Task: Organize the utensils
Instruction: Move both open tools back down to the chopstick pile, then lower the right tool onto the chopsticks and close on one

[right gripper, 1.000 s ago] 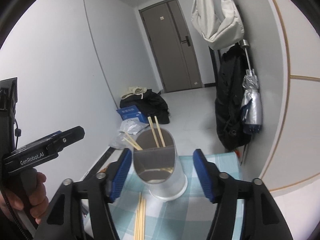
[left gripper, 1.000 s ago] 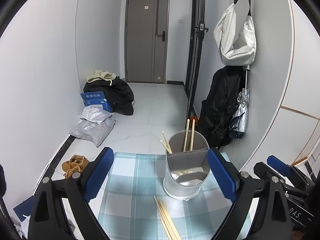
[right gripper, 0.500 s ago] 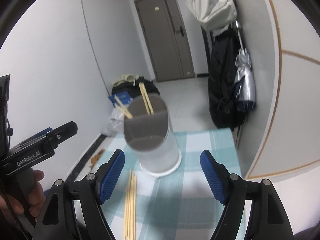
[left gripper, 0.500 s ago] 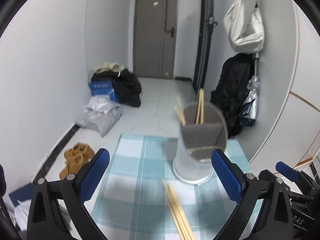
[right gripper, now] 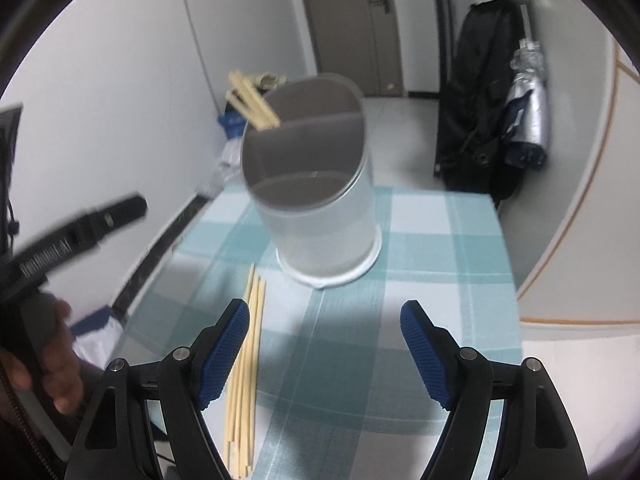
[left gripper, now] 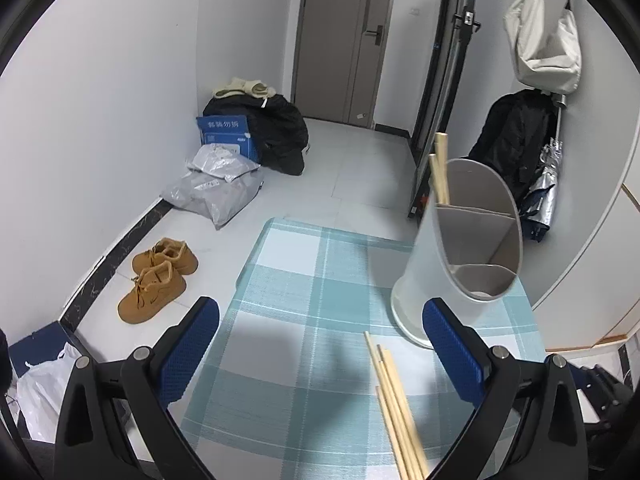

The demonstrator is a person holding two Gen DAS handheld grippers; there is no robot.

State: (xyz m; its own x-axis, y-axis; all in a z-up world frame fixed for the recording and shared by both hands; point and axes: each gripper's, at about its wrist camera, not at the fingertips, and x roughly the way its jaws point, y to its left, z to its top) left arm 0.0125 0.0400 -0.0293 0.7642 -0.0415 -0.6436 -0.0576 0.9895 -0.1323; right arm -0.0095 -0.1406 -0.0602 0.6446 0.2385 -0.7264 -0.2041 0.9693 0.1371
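Loose pale wooden chopsticks (right gripper: 245, 376) lie in a bundle flat on the table (left gripper: 304, 320), which is covered with a teal-and-white checked cloth; the bundle lies in front of the holder, its far tips just short of the base and not touching it. A translucent white plastic cylindrical utensil holder (right gripper: 320, 216) with grey inner dividers stands upright on the cloth near the far edge. The dividers split it into compartments; the rear compartment holds more wooden chopsticks (right gripper: 252, 98), which lean toward the left in the right wrist view, while the front compartments show no utensils. The left gripper (left gripper: 320, 354), with black arms and blue textured pads, hangs above the cloth with its jaws wide apart, having just been opening, and nothing is between them except bare cloth and the far ends of the loose chopsticks (left gripper: 396, 404) near the right pad. The right gripper (right gripper: 326, 354), of the same build, also has its jaws apart, having just been opening, with only cloth between them; the loose bundle runs just beside its left pad, on the outer side, and contact cannot be confirmed. In the right wrist view, a hand (right gripper: 48, 360) grasps the black handle of the other gripper at the left edge, blurred. Beyond the table, on the tiled floor, are a pair of tan shoes (left gripper: 158, 280), grey plastic bags (left gripper: 216, 188) and a blue carton (left gripper: 226, 136). A black coat (left gripper: 516, 140) and a white bag (left gripper: 544, 40) hang on the right wall.
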